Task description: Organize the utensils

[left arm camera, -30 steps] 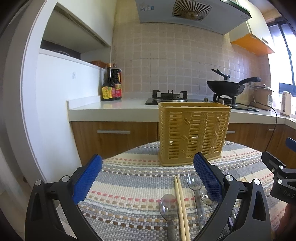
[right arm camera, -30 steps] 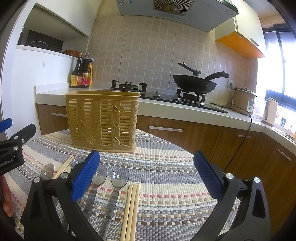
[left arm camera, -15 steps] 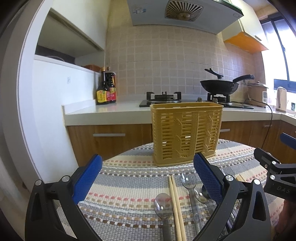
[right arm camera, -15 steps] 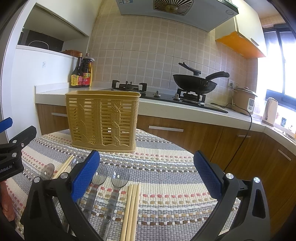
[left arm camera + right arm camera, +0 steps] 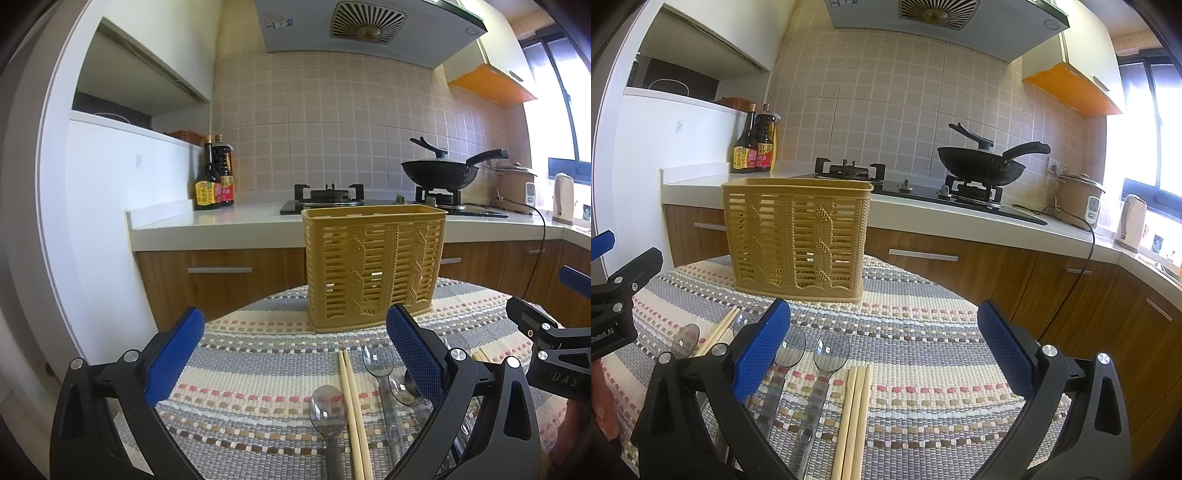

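Note:
A yellow slatted utensil basket [image 5: 373, 266] stands upright on the striped mat [image 5: 258, 354]; it also shows in the right wrist view [image 5: 798, 236]. Clear plastic spoons [image 5: 328, 410] and a pair of wooden chopsticks [image 5: 352, 406] lie on the mat in front of it. In the right wrist view, spoons [image 5: 827, 354] and a second chopstick pair [image 5: 855, 413] lie between the fingers. My left gripper [image 5: 295, 354] is open and empty above the utensils. My right gripper [image 5: 884, 350] is open and empty, also low over the mat.
A kitchen counter [image 5: 221, 225] runs behind the table with sauce bottles [image 5: 212, 177], a gas hob [image 5: 328, 195] and a black wok [image 5: 439, 173]. A rice cooker [image 5: 1078, 199] and kettle [image 5: 1132, 221] stand at the right. The right gripper's body shows in the left wrist view [image 5: 554, 350].
The left gripper has drifted and tilted so the basket sits lower and more central in its view. The right gripper has barely moved. Both stay open.

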